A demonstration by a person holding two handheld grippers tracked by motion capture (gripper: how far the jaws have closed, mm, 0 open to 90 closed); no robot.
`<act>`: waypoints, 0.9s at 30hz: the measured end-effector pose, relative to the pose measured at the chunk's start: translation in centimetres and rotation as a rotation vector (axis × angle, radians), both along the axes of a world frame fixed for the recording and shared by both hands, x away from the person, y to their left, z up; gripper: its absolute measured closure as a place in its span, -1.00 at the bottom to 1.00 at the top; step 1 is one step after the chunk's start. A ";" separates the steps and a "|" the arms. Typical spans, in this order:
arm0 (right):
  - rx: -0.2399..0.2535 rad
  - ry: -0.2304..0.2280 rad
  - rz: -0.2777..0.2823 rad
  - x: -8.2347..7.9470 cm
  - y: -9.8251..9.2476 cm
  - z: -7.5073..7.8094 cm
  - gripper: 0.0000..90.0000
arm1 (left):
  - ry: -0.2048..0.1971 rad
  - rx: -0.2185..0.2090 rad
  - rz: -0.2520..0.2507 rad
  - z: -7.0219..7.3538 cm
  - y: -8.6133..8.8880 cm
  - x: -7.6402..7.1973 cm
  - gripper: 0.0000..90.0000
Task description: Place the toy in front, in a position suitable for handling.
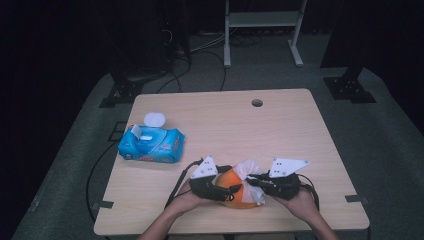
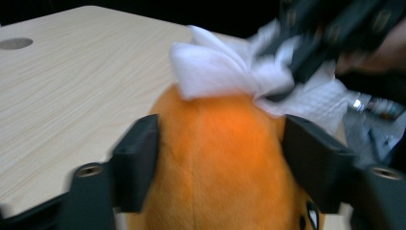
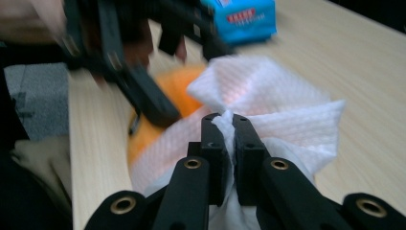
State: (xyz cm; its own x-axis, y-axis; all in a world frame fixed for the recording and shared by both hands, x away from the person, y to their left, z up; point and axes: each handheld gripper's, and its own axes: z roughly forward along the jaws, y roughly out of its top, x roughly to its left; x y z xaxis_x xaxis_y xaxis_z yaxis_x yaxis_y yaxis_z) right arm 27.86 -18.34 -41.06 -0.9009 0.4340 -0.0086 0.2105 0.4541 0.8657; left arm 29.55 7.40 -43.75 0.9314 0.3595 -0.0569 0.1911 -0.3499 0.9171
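From above, the left gripper point(image 1: 227, 189) and the right gripper point(image 1: 255, 181) met over an orange plush toy point(image 1: 234, 192) near the front edge of the table point(image 1: 280, 130), with a white wipe point(image 1: 248, 170) draped on the toy between them. A blue wipes pack point(image 1: 151, 144), its lid flipped up, lay well apart to the left, and a round hole point(image 1: 257, 103) sat near the far edge.

In the left gripper view, the two black jaws stood on either side of the plush toy point(image 2: 225, 158), touching its flanks and grasping it; the wipe point(image 2: 215, 72) covered its top.

In the right gripper view, the jaws were clenched on a fold of the wipe point(image 3: 268, 110); the left gripper point(image 3: 143, 91) crossed in front of the toy point(image 3: 167, 110), hiding much of it
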 end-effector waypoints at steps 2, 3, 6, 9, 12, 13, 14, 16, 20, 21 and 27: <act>0.031 -0.014 0.006 -0.4 0.7 0.5 0.88 | -0.014 0.011 -0.015 0.2 -0.1 -0.3 -0.20; 0.034 -0.025 0.010 -0.5 1.2 0.7 0.88 | -0.033 0.026 -0.024 0.3 -0.2 -0.5 -0.18; 0.008 -0.042 0.010 -0.4 1.7 0.6 0.89 | -0.058 0.043 -0.032 0.3 -0.1 -0.8 -0.13; 0.019 -0.023 -0.031 0.1 0.4 0.4 0.89 | -0.052 0.040 -0.030 0.3 0.1 -0.8 -0.11; 0.022 -0.001 -0.082 0.6 -1.3 0.1 0.89 | -0.047 0.031 -0.039 0.3 0.0 -0.8 -0.12; 0.029 0.007 -0.087 0.6 -1.5 0.1 0.89 | -0.054 0.037 -0.047 0.3 -0.1 -0.8 -0.12; 0.027 0.001 -0.086 0.5 -1.5 0.2 0.89 | -0.056 0.039 -0.052 0.3 -0.2 -0.9 -0.12; 0.037 -0.019 -0.064 -0.1 -0.8 0.6 0.88 | -0.061 0.035 -0.064 0.3 -0.3 -1.0 -0.12; 0.017 -0.060 -0.014 -0.7 0.9 1.0 0.88 | -0.082 0.049 -0.078 0.4 -0.3 -1.2 -0.12; 0.009 -0.056 -0.017 -0.6 0.8 0.9 0.88 | -0.077 0.049 -0.073 0.3 -0.2 -1.1 -0.12; 0.021 0.004 -0.099 0.8 -1.9 -0.2 0.89 | -0.052 0.048 -0.052 0.2 0.2 -0.7 -0.10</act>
State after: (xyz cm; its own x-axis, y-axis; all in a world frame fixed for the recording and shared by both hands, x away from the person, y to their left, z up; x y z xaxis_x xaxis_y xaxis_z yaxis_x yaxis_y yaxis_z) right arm 28.64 -20.23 -41.26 -0.8537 0.5207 0.0043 0.2564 0.4130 0.8739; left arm 28.84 7.62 -43.54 0.9503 0.3113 0.0080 0.1239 -0.4016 0.9074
